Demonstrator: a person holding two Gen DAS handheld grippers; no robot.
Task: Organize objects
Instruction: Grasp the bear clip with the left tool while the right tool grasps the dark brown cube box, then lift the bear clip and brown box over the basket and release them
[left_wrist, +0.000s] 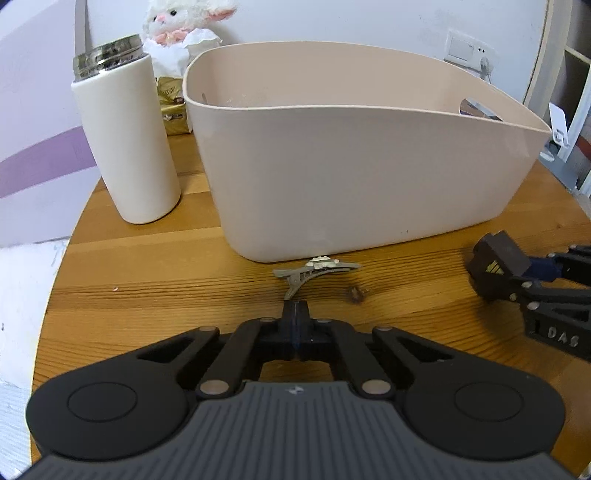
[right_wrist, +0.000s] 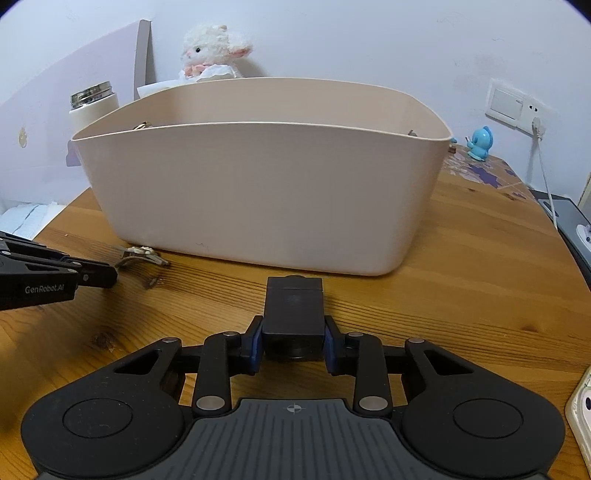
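The hair clip (left_wrist: 314, 271) lies flat on the wooden surface (left_wrist: 147, 266), just in front of the beige bin (left_wrist: 351, 166) and just beyond the left hand-held gripper (left_wrist: 294, 314), whose fingers are pressed together on nothing. It looks light, thin, stiff and probably slick metal, so pinching across its raised middle seems safest; the low ends could slip. The right hand-held gripper (right_wrist: 293, 345) is clamped on a dark, rigid block (right_wrist: 293, 314), gripped by its two flat sides, near the bin.
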